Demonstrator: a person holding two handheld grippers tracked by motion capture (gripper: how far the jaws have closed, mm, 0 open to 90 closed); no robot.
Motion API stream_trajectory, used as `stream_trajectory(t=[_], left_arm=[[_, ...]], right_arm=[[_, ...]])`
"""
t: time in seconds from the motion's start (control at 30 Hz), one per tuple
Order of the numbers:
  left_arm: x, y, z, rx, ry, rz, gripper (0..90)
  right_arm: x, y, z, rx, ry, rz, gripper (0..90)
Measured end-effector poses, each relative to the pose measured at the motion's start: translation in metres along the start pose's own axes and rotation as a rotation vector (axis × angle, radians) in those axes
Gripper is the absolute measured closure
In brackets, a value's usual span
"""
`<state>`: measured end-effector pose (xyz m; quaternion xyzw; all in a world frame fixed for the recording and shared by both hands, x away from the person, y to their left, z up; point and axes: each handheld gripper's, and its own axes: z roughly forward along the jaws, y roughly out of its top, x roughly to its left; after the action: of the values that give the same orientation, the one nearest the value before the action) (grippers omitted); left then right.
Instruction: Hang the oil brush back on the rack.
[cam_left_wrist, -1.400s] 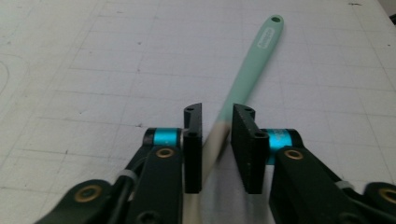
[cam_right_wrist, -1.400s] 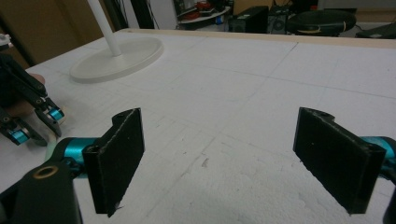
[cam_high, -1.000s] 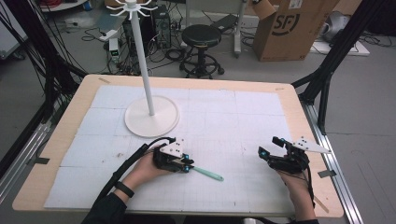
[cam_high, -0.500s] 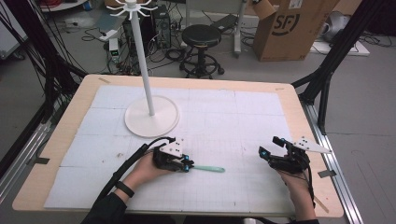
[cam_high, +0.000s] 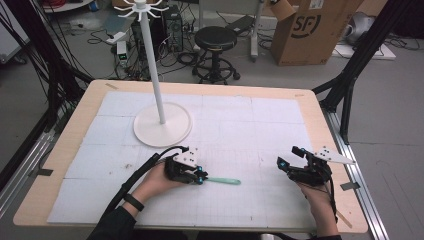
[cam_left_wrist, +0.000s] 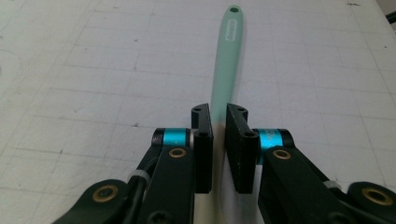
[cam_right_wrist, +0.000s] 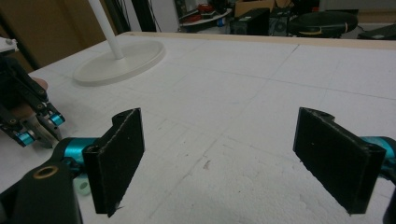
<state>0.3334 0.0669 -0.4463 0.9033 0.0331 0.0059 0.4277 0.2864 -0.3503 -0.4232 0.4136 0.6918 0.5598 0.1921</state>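
In the lower middle of the high view, the left hand-held gripper (cam_high: 199, 176) is clamped on a mint-green spatula (cam_high: 223, 181) lying flat on the desk (cam_high: 260, 125), handle pointing toward frame right. At lower right, the right hand-held gripper (cam_high: 289, 159) hovers with jaws wide apart, holding nothing. A white stand (cam_high: 162, 124) sits at upper left.

Wooden-edged worktop (cam_high: 320, 107), white gridded mat (cam_high: 240, 130) covering most of it. White stand (cam_high: 162, 122) on round base at back left; mint-green spatula (cam_high: 223, 181) lying near front.
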Motion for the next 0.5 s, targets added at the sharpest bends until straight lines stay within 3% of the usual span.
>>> stream_trajectory(t=[0.07, 0.23, 0.33, 0.5], left_arm=[[0.000, 0.000, 0.000, 0.000, 0.003, 0.006, 81.7], [0.002, -0.003, -0.001, -0.018, -0.008, -0.031, 82.5], [0.002, -0.004, -0.005, -0.020, 0.008, -0.047, 82.6], [0.003, -0.004, -0.021, -0.097, 0.029, -0.089, 82.6]], right_arm=[[0.000, 0.000, 0.000, 0.001, 0.001, 0.001, 15.7], [0.000, 0.000, -0.001, 0.001, 0.000, 0.007, 15.7], [-0.001, 0.000, -0.002, -0.003, 0.001, 0.000, 15.7], [-0.001, 0.000, -0.002, -0.003, -0.002, 0.007, 15.7]])
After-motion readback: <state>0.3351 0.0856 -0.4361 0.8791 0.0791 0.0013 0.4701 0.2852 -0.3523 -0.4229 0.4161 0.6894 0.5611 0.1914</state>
